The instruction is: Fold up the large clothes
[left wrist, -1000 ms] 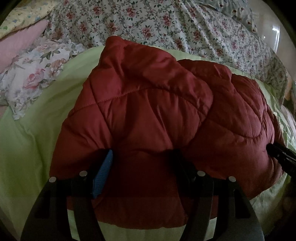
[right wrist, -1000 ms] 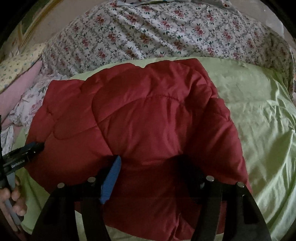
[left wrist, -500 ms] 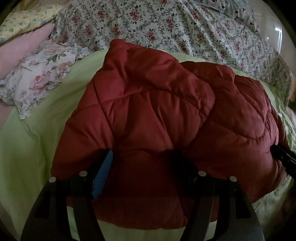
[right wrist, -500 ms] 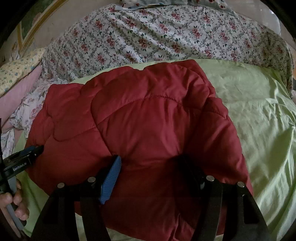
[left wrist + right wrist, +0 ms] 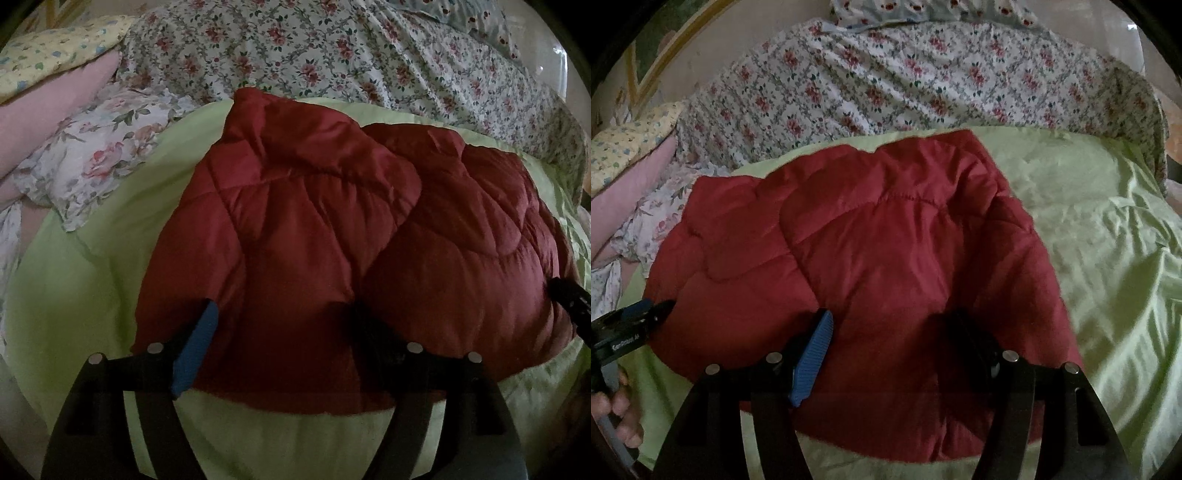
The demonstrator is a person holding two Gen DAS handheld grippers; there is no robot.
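A red quilted jacket (image 5: 314,221) (image 5: 886,240) lies folded in a puffy bundle on a light green sheet (image 5: 92,277) (image 5: 1108,240). My left gripper (image 5: 282,310) straddles the near left part of the bundle. Its jaws are opening, the padding still sits between them, and the blue pad (image 5: 195,350) rests loosely at the jacket's edge. My right gripper (image 5: 890,315) is shut on the near right part of the jacket, and the fabric puckers at both fingers. Each gripper shows in the other's view: the right gripper (image 5: 569,299) and the left gripper (image 5: 646,314).
Floral bedding (image 5: 332,55) (image 5: 886,85) is heaped behind the jacket. At the left lie a pink pillow (image 5: 55,110), a yellow flowered pillow (image 5: 55,51) and a rose-print cloth (image 5: 103,162). A person's hand (image 5: 617,406) holds the left gripper's handle. Bare green sheet stretches to the right.
My left gripper's fingers have spread wider and it has drawn back a little, so the jacket's near hem sits higher in its view. The right gripper has kept its hold and place.
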